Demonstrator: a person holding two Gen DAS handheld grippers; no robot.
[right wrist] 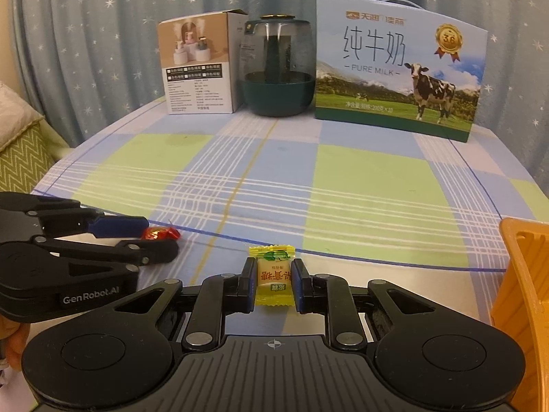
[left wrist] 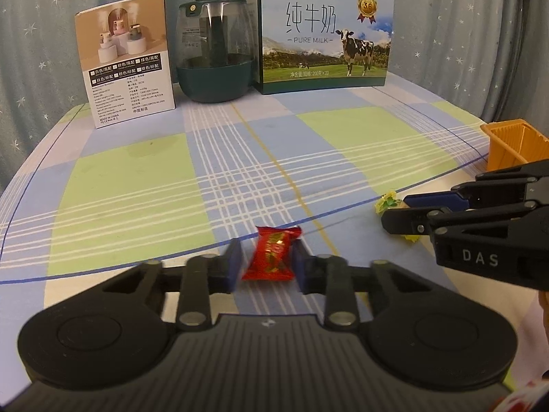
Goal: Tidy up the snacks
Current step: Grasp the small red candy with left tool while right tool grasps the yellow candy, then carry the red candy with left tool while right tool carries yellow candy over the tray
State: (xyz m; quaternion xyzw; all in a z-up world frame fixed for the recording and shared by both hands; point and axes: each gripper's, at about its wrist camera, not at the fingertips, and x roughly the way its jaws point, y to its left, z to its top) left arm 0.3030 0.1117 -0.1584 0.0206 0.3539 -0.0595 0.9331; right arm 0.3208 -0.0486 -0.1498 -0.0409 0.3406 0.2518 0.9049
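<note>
A red-wrapped candy (left wrist: pixel 271 254) lies between the blue pads of my left gripper (left wrist: pixel 267 262), which is shut on it low over the checked tablecloth; it also shows in the right wrist view (right wrist: pixel 161 233). A yellow-wrapped candy (right wrist: pixel 273 281) sits between the pads of my right gripper (right wrist: pixel 273 286), which is shut on it. In the left wrist view the right gripper (left wrist: pixel 401 211) reaches in from the right with the yellow wrapper (left wrist: pixel 387 202) poking out. An orange basket (right wrist: pixel 521 309) stands at the right edge, also in the left wrist view (left wrist: pixel 511 146).
At the back of the table stand a humidifier carton (left wrist: pixel 125 65), a dark green humidifier (left wrist: pixel 216 55) and a pure milk box (left wrist: pixel 326 34). A starred curtain hangs behind. A cushion (right wrist: pixel 20 140) lies off the table's left side.
</note>
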